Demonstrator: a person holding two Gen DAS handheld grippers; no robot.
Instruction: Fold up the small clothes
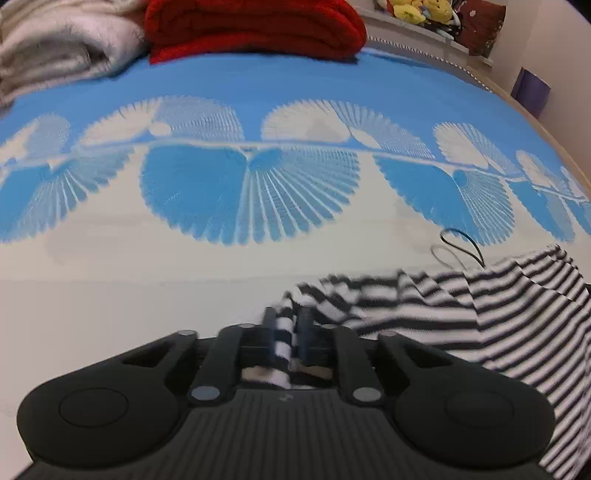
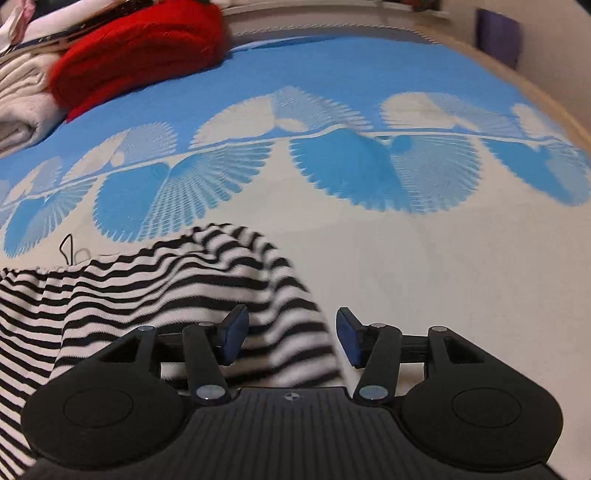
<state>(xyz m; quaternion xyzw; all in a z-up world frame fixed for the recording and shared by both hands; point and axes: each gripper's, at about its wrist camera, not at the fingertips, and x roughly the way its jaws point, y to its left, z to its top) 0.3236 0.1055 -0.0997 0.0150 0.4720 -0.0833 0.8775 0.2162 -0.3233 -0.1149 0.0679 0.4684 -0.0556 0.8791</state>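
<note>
A black-and-white striped garment [image 1: 480,314] lies on the bed's white-and-blue cover. In the left wrist view my left gripper [image 1: 286,332] is shut on a bunched edge of the striped garment, which spreads off to the right. In the right wrist view the same garment [image 2: 166,288] lies rumpled at the lower left, and its right edge runs between the fingers of my right gripper [image 2: 291,336], which is open with the blue pads [image 2: 349,339] apart on either side of the cloth. A thin black loop [image 1: 461,247] lies past the garment.
A folded red blanket [image 1: 255,29] and a beige blanket [image 1: 55,48] are stacked at the far side of the bed. Stuffed toys [image 1: 421,11] sit on a ledge beyond. A purple object [image 1: 530,90] stands by the wall at the right. The bed edge [image 1: 554,147] curves along the right.
</note>
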